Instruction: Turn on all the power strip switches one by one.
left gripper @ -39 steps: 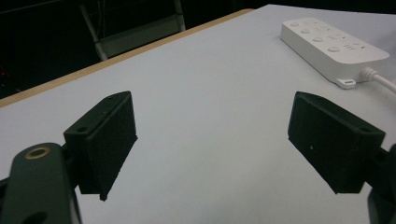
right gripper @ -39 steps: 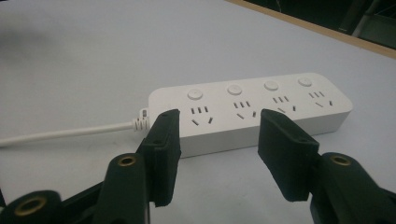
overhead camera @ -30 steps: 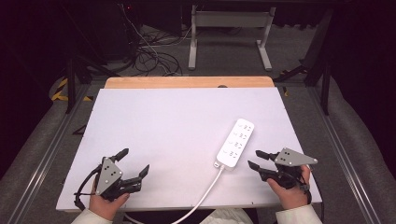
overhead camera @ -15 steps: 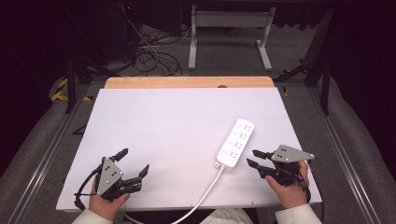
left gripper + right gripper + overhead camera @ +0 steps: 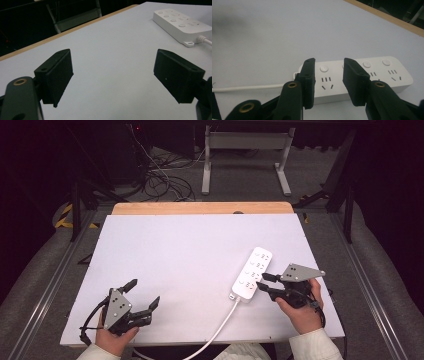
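White tabletop (image 5: 190,250): left gripper (image 5: 142,299) gapes wide; right gripper (image 5: 263,284), narrower, fronts power strip (image 5: 252,273).

White table (image 5: 175,255); white power strip (image 5: 253,273) lying flat, right side.

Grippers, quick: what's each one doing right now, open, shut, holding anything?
Left gripper: open wide, holding nothing.
Right gripper: partly open, holding nothing, jaws just over the power strip.
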